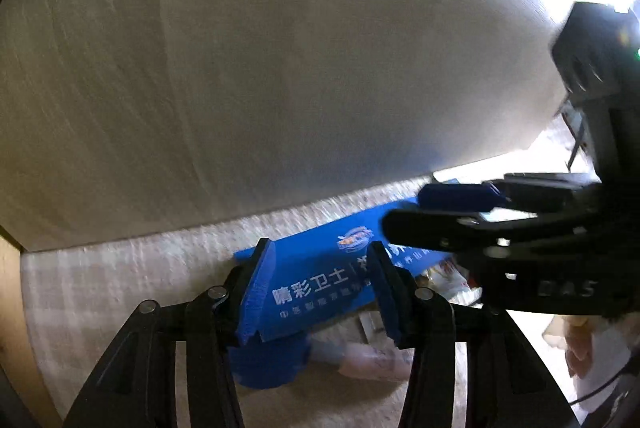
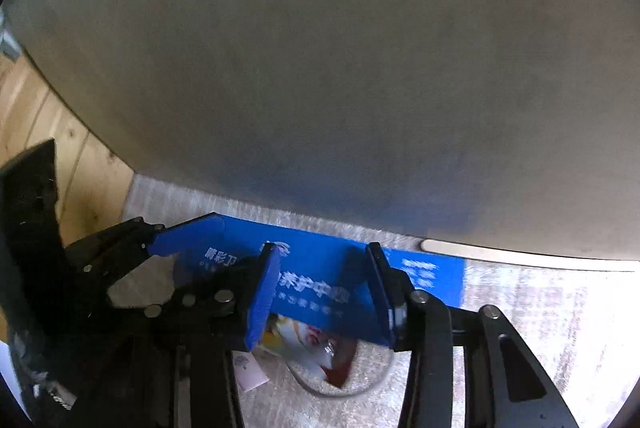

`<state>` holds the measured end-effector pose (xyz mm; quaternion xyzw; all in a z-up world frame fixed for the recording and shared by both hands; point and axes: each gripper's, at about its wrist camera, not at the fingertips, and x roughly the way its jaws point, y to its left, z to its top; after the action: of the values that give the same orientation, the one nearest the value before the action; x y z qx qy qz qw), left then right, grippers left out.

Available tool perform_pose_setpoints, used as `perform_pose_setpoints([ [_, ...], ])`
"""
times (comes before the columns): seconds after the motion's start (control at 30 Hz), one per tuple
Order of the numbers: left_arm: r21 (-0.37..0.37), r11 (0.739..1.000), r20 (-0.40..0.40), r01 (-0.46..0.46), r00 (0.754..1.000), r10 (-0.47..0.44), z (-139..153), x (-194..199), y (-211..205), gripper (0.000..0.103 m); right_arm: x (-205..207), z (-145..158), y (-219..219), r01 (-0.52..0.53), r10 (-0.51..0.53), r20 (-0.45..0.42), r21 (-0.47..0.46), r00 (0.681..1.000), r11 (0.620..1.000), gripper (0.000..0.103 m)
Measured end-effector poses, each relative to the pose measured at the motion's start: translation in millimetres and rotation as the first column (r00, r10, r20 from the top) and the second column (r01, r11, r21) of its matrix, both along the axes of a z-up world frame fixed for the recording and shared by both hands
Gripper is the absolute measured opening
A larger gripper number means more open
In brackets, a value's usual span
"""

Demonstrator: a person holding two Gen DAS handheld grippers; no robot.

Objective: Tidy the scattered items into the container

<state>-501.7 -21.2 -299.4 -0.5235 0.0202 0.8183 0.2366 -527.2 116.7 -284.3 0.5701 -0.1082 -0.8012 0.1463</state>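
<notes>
A flat blue box with white Chinese print (image 1: 320, 280) lies between both grippers over the pale woven bottom of the container (image 1: 120, 288). My left gripper (image 1: 320, 292) has its blue pads on either side of the box's left end. My right gripper (image 2: 324, 292) straddles the same blue box (image 2: 320, 268) further right, pads against its sides. The right gripper also shows in the left wrist view (image 1: 460, 211), and the left gripper in the right wrist view (image 2: 160, 248). A small snack packet (image 2: 312, 348) lies under the box.
A tall grey inner wall (image 1: 280, 67) of the container stands close ahead in both views. A pale packet (image 1: 376, 360) and a blue round item (image 1: 272, 360) lie on the bottom. A white card (image 2: 250, 374) and a thin cable (image 2: 340, 394) lie nearby. Wooden floor (image 2: 40, 115) shows outside on the left.
</notes>
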Motion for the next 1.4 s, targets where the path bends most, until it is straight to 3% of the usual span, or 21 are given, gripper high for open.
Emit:
perform_pose_setpoints([
  [0.2, 0.028, 0.999, 0.033, 0.040, 0.999, -0.041, -7.5, 29.3, 13.2, 0.047, 17.0, -0.4, -3.7, -0.076, 0.075, 0.022, 0.045, 0.997, 0.996, 0.038],
  [0.4, 0.046, 0.995, 0.066, 0.083, 0.994, -0.086, -15.3, 72.7, 38.3, 0.047, 60.6, 0.4, 8.6, -0.157, 0.154, 0.041, 0.102, 0.987, 0.982, 0.038],
  [0.63, 0.061, 0.986, 0.088, 0.158, 0.983, -0.163, -22.6, 134.2, 79.1, 0.047, 119.9, 4.4, 46.0, -0.163, 0.158, 0.078, 0.062, 0.984, 0.985, 0.038],
  [0.8, 0.053, 0.973, 0.120, 0.227, 0.965, -0.232, -17.7, 121.6, 93.6, 0.047, 159.5, 3.1, 60.9, -0.176, 0.171, 0.099, 0.049, 0.980, 0.983, 0.038],
  [0.9, 0.044, 0.977, 0.080, 0.209, 0.974, -0.212, 9.8, 93.6, 106.5, 0.048, 166.2, 6.4, 74.4, -0.160, 0.162, 0.125, -0.025, 0.979, 0.987, 0.038],
  [1.0, 0.060, 0.986, 0.027, 0.154, 0.987, -0.156, 55.3, 93.6, 81.8, 0.051, 158.8, 21.6, 105.3, -0.045, 0.048, 0.059, -0.059, 0.997, 0.997, 0.040],
  [1.1, 0.052, 0.993, -0.012, 0.108, 0.994, -0.108, 65.4, 58.8, 83.0, 0.052, 148.0, 34.8, 147.5, 0.083, -0.081, 0.021, -0.108, 0.996, 0.991, 0.050],
  [1.2, 0.040, 0.996, -0.025, 0.085, 0.996, -0.084, 63.9, 29.4, 86.9, 0.052, 137.2, 43.5, 182.4, 0.164, -0.166, -0.010, -0.108, 0.986, 0.981, 0.050],
  [1.4, -0.005, 0.999, 0.022, 0.044, 0.999, -0.044, 36.7, -19.0, 103.0, 0.052, 120.0, 42.5, 214.5, 0.229, -0.232, -0.039, -0.076, 0.972, 0.971, 0.050],
])
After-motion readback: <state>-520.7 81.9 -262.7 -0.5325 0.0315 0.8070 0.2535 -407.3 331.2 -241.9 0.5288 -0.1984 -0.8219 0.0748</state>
